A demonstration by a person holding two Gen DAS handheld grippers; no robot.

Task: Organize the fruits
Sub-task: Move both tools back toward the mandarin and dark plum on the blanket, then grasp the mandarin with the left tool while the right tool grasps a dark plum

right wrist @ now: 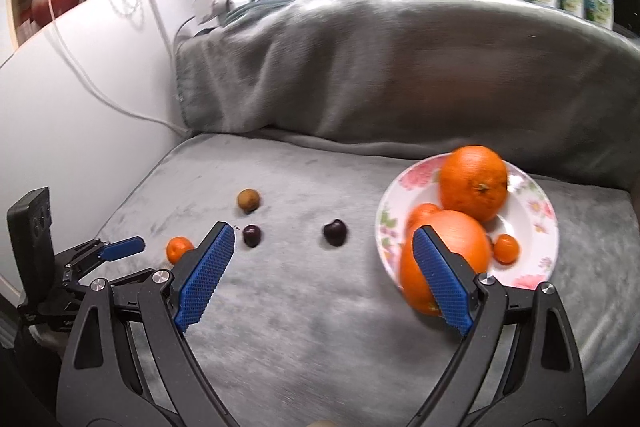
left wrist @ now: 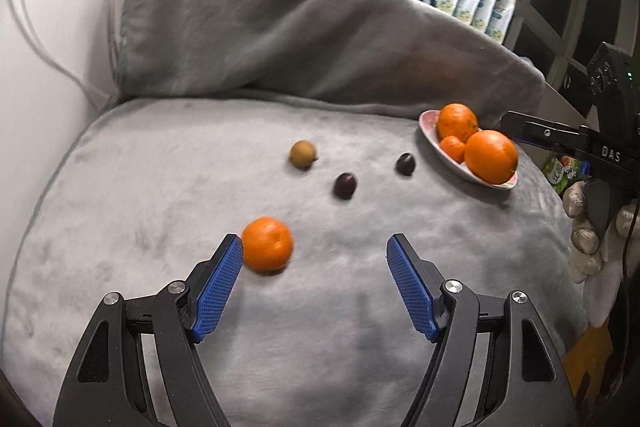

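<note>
While closing in on the small orange (left wrist: 267,245) near the front left edge of the grey cushion (left wrist: 160,187), keep left gripper (left wrist: 315,247) wide and empty, slide right to centre it, squeeze softly. Leave right gripper (right wrist: 324,233) wide, empty, by bowl (right wrist: 536,203).

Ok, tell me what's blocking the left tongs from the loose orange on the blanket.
Nothing visible. The left tongs stand open just short of the loose orange, which sits by the left pad, only bare grey blanket around it.
</note>
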